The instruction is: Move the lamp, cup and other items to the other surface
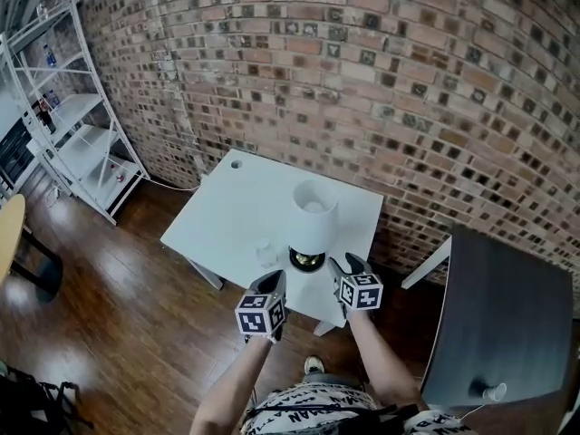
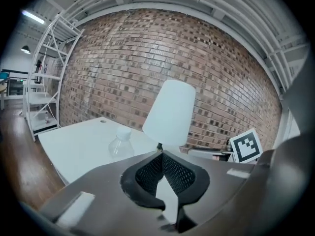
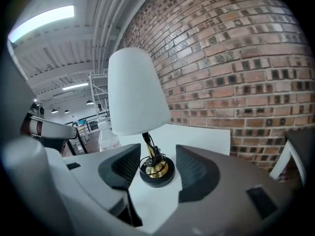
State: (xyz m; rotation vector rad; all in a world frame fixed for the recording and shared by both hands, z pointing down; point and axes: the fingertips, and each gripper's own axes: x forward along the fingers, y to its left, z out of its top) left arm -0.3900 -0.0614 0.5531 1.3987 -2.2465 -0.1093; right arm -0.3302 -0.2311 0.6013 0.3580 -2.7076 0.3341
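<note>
A lamp with a white shade (image 1: 314, 212) and a black-and-brass base (image 1: 306, 260) stands near the front edge of the white table (image 1: 227, 216). A clear plastic bottle (image 1: 265, 254) stands just left of the base. My right gripper (image 1: 343, 264) is open; in the right gripper view the lamp base (image 3: 156, 171) sits between its pads (image 3: 194, 168) without touching them. My left gripper (image 1: 275, 279) hangs at the table's front edge, shut with nothing in it (image 2: 161, 155). Beyond it the left gripper view shows the shade (image 2: 170, 113) and the bottle (image 2: 120, 144).
A dark table (image 1: 507, 306) stands to the right, with a small white cup-like item (image 1: 494, 391) near its front edge. A white wire shelf (image 1: 82, 143) stands at the far left. A brick wall (image 1: 381, 71) runs behind the white table. The floor is dark wood.
</note>
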